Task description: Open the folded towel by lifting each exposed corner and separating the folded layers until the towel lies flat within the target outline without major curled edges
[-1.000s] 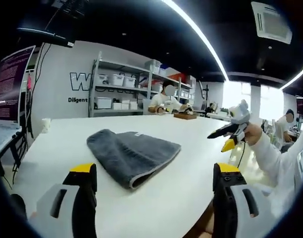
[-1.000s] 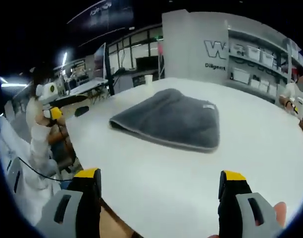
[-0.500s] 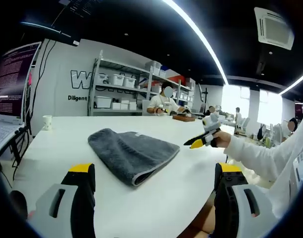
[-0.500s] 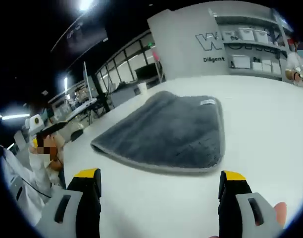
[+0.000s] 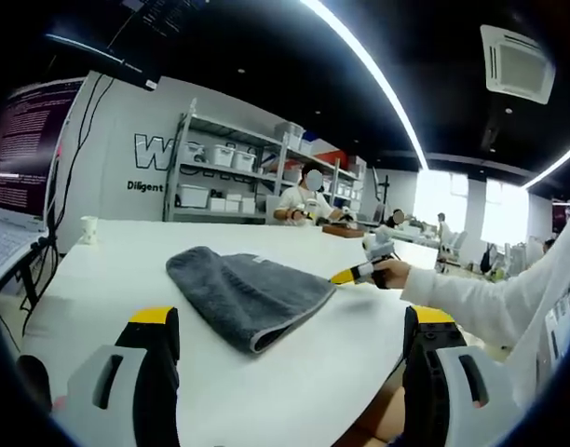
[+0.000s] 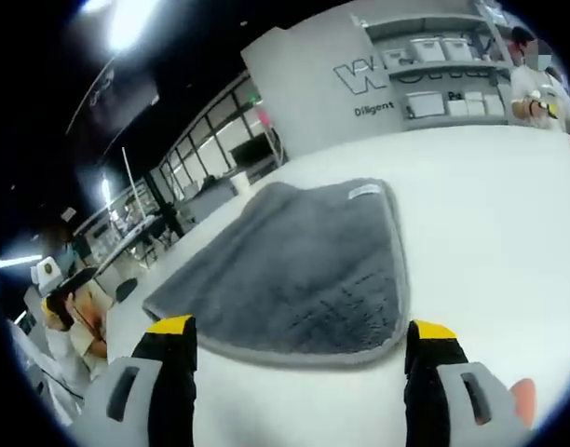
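**Two hand-held grippers closing in on a folded towel, nothing gripped yet**

Two jaws spread wide on the right hand-held gripper (image 6: 299, 349), just short of the grey towel (image 6: 304, 270), whose near hemmed edge lies between the yellow tips. Left hand-held gripper (image 5: 290, 335) also has its jaws apart, hanging back from the towel (image 5: 248, 293), holding nothing. In the left gripper view the right hand-held gripper (image 5: 355, 274) sits at the towel's far corner, on a white-sleeved arm.

Step in hand, as I judge it: first corner grab. To do it well, come in low, pinch only the top layer at the rounded corner, not the whole stack. Lift and peel away from the fold, slowly, so the lower layers stay put. The left one could pin the opposite side. No target outline visible.

Surface: the white desk (image 5: 108, 270) is smooth and bare around the towel, so the cloth may slide. A paper cup (image 5: 88, 229) stands far off. Room: shelving with white bins (image 5: 220, 172), wall lettering, ceiling light strips, seated people behind.
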Action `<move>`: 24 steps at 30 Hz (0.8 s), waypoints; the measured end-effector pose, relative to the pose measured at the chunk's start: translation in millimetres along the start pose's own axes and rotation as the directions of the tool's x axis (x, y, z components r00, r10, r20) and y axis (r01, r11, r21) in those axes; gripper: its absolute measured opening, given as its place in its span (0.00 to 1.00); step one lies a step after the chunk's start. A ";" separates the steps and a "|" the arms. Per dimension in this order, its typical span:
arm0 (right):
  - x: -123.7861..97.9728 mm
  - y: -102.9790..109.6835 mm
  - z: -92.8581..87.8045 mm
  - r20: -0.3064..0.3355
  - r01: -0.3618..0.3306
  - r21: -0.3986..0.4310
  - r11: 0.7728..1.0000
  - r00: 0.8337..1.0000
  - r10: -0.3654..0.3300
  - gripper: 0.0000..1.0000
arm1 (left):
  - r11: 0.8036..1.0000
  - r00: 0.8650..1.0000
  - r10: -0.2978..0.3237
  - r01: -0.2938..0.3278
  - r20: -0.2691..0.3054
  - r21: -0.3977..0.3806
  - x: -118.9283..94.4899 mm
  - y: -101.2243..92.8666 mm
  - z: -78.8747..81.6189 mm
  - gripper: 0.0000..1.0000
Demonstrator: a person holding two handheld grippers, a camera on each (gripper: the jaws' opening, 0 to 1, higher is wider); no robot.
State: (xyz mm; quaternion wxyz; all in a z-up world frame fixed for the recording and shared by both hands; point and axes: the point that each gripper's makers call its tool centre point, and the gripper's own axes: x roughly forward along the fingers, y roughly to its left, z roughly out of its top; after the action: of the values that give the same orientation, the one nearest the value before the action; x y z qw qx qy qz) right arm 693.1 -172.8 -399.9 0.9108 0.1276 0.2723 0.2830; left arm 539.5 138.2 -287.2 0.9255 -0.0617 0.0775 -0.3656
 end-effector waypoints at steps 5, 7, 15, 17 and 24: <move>7.4 -25.9 12.7 0.032 0.103 0.032 0.994 0.994 -0.104 0.67 | 1.000 1.000 0.014 -0.014 0.015 -0.004 -3.9 4.1 2.3 0.99; 9.1 -37.9 17.0 0.041 0.127 0.063 0.990 0.991 -0.130 0.60 | 1.000 1.000 0.019 -0.018 0.021 -0.008 -5.8 6.2 3.5 0.99; 10.3 -57.6 21.2 0.082 0.190 0.084 0.978 0.977 -0.197 0.33 | 0.999 0.999 0.029 -0.028 0.040 -0.023 -10.5 11.2 6.4 0.98; 10.4 -60.8 19.1 0.079 0.221 0.064 0.973 0.971 -0.225 0.28 | 0.999 0.999 0.028 -0.027 0.042 -0.028 -10.9 11.4 6.2 0.97; 12.8 -65.6 14.2 0.042 0.285 -0.048 0.957 0.958 -0.283 0.16 | 0.999 0.999 0.022 -0.021 0.040 -0.036 -11.1 10.7 5.5 0.96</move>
State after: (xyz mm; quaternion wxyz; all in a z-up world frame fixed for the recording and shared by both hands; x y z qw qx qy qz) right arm 739.3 -219.3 -419.0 0.9496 0.0676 0.2644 0.1541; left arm 539.7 153.9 -282.6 0.9295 -0.0844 0.0659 -0.3530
